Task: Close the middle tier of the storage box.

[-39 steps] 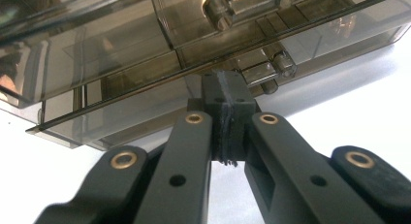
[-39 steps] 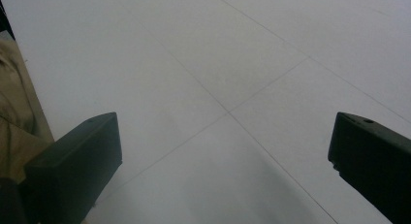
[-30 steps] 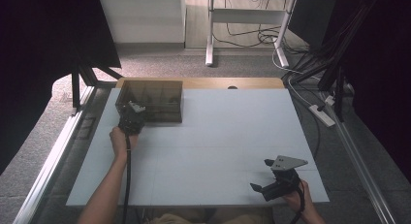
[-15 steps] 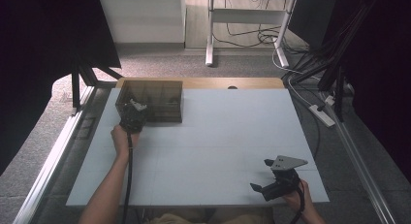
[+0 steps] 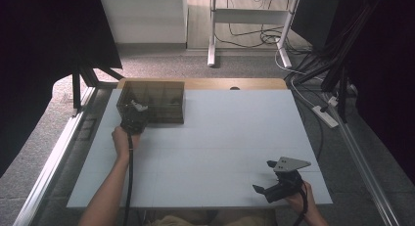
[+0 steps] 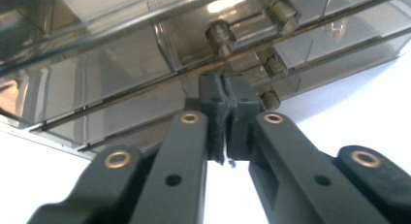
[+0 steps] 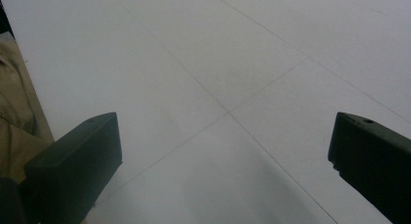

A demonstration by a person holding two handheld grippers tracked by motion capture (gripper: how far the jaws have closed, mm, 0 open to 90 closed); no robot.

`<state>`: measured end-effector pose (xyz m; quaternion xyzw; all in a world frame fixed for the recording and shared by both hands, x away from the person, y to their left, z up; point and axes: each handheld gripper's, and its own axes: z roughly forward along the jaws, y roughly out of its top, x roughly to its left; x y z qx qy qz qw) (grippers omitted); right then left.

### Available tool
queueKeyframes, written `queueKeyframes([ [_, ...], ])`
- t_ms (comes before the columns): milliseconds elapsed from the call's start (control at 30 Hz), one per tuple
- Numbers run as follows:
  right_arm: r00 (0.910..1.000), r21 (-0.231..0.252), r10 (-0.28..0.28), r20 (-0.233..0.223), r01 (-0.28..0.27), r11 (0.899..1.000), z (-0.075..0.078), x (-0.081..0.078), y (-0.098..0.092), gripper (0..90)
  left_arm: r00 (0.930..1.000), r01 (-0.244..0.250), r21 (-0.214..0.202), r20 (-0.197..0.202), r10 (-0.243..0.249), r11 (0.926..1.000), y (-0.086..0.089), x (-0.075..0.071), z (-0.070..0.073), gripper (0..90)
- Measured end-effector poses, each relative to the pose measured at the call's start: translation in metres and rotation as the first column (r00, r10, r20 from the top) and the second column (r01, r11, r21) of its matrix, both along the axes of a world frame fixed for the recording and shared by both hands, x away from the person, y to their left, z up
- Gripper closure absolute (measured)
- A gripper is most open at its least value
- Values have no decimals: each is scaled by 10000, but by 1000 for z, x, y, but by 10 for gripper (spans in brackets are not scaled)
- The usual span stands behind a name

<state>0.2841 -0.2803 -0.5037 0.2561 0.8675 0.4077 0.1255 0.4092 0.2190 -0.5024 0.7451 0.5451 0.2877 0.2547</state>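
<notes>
A smoky transparent compartment box stands at the table's far left. My left gripper meets its near front edge. In the left gripper view my left gripper has its pads pressed together with only a thin slit between them, the tips against the seam along the front of the box. The jaws have just been opening a hair; I cannot tell if anything thin is pinched. Metal screws lie inside the box behind the wall. My right gripper rests at the near right of the table, and my right gripper stands wide open over bare tabletop.
The white table has a wooden strip along its far edge. Metal rails run along both sides. A power strip and cables lie on the floor to the right, and a white stand is beyond the table.
</notes>
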Motion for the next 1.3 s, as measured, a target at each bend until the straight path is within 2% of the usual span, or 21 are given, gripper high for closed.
queueKeyframes([
  [167, 10000, 13, -16, 11, 16, 10000, 0, 0, 0, 0, 9994, 220, -109, -249, -223, 9997, 3, -4, 1, 758],
  [267, 10000, 0, -6, 15, 6, 10000, 0, 0, 0, 0, 9987, 325, -82, -392, -327, 9994, 3, -7, 2, 653],
  [433, 10000, -12, -7, 11, 7, 10000, 0, 0, 0, 0, 9978, 286, -62, -595, -290, 9996, 4, -12, 4, 386],
  [667, 10000, -17, -15, 16, 15, 10000, 0, 0, 0, 0, 9970, 421, 54, -658, -416, 9991, 5, -21, 8, 202],
  [967, 10000, -18, -23, 7, 23, 10000, 0, 0, 0, 0, 9932, 800, 274, -870, -773, 9964, 1, -37, 12, 64],
  [1300, 10000, -26, -23, 0, 23, 10000, 0, 0, 0, 0, 9891, 1247, 538, -849, -1199, 9907, -7, -59, 16, 11],
])
